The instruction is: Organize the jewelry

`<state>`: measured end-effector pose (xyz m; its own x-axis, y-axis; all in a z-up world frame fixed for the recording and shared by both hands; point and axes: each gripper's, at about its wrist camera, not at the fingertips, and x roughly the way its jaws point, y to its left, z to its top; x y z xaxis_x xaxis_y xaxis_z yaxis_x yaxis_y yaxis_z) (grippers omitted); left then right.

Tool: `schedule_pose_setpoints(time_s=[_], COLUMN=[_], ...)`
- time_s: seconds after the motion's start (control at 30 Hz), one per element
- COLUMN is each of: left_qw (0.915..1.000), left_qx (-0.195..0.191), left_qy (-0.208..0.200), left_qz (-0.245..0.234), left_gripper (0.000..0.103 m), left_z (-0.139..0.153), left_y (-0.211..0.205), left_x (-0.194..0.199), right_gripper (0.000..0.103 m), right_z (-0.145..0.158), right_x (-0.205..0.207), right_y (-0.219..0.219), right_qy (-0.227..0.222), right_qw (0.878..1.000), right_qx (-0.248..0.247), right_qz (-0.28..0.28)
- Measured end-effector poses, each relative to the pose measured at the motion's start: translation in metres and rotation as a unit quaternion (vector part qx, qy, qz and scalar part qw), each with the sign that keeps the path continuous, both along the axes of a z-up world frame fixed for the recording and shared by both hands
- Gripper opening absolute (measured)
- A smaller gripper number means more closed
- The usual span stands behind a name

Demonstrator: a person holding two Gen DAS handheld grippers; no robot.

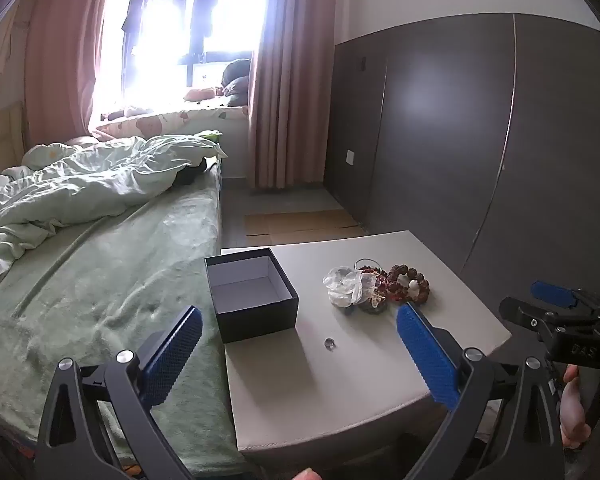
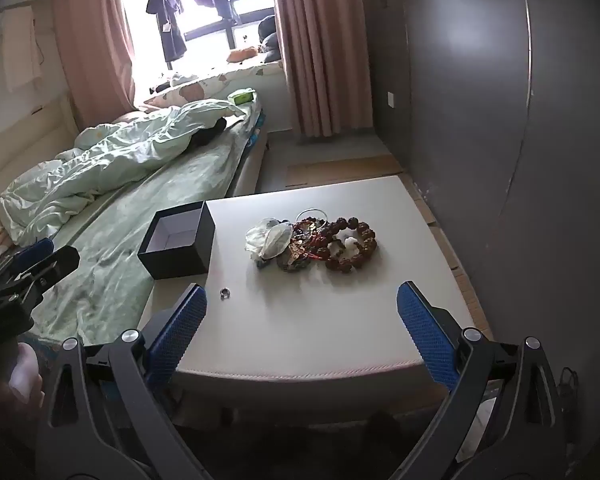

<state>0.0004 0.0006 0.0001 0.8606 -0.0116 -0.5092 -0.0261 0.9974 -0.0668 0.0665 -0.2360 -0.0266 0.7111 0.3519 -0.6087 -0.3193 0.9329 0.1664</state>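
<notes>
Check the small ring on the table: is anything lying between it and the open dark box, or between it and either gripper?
Nothing visible does. The ring lies alone on bare table, just in front of the open box. The jewelry pile sits off to the right. Both the left gripper and right gripper are open and empty.

One white table (image 2: 340,320) carries all counted items. One open dark box (image 2: 178,240), interior white, stands at the table's left edge. One small metal ring (image 2: 224,293) lies apart, near the box's front corner. One brown beaded bracelet (image 2: 352,250) lies right of the box, within one jewelry pile whose remaining pieces overlap and cannot be counted. One crumpled clear bag (image 2: 268,240) rests against that pile.
</notes>
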Motion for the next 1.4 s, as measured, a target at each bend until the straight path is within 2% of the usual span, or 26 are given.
schedule_pose_setpoints(time_s=[0.33,0.67,1.4], left_qw=[1.0,1.0,0.9997], left_qx=[0.005,-0.001,-0.002], left_qy=[0.0,-0.001,-0.004], left_qz=[-0.003,-0.009,-0.026], left_gripper=[0.095,0.095,0.095], left_z=[-0.005,-0.002,0.002], left_y=[-0.014,-0.007,-0.02], left_x=[0.005,0.006,0.008], right_gripper=[0.096,0.096,0.096], right_z=[0.001,0.0,-0.001], right_x=[0.001,0.003,0.007], right_y=[0.003,-0.001,-0.007], right_qy=[-0.009,-0.009,-0.011], right_qw=[1.0,1.0,1.0], right_qx=[-0.006,-0.004,-0.002], right_qz=[0.0,-0.008,-0.021])
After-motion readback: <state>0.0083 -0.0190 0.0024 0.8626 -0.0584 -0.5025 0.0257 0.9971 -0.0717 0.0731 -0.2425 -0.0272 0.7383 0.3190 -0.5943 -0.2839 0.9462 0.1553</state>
